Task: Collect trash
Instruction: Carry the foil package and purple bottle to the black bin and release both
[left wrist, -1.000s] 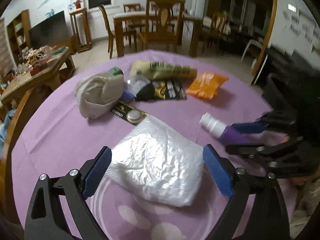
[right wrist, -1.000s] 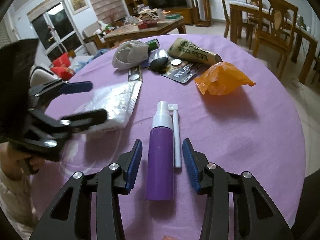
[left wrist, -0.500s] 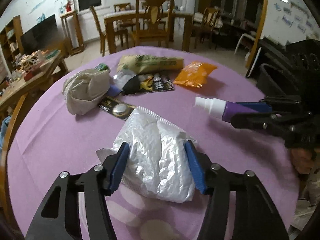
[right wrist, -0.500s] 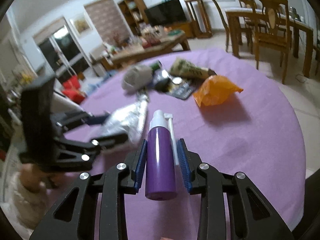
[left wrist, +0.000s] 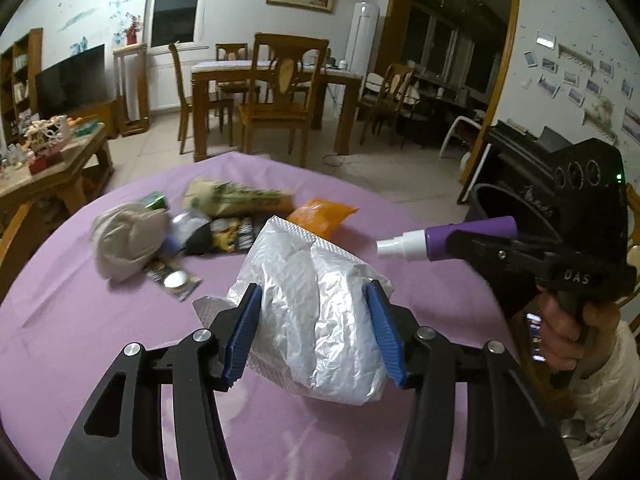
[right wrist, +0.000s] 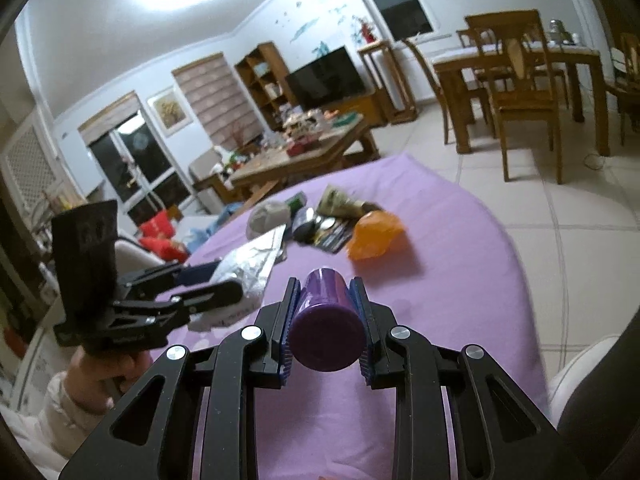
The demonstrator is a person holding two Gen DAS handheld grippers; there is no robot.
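Note:
My left gripper [left wrist: 314, 330] is shut on a crumpled silver foil bag [left wrist: 316, 308] and holds it lifted above the purple tablecloth [left wrist: 60, 320]. My right gripper [right wrist: 325, 316] is shut on a purple spray bottle [right wrist: 326, 328], lifted off the table with its base toward the camera. In the left wrist view the bottle [left wrist: 468, 236] shows at the right with its white nozzle pointing left. In the right wrist view the foil bag [right wrist: 252, 264] sits in the left gripper at the left.
More trash lies at the table's far side: an orange wrapper [left wrist: 322, 214], a beige pouch [left wrist: 236, 198], a grey-white crumpled bag [left wrist: 128, 240], black packets [left wrist: 236, 234] and a coin-like lid [left wrist: 176, 279]. A dark bin [left wrist: 496, 204] stands beyond the table's right edge. Wooden chairs and tables stand behind.
Both grippers closed on their items and lifted them off the cloth. The right gripper tilted upward with the bottle; the left raised the foil bag.

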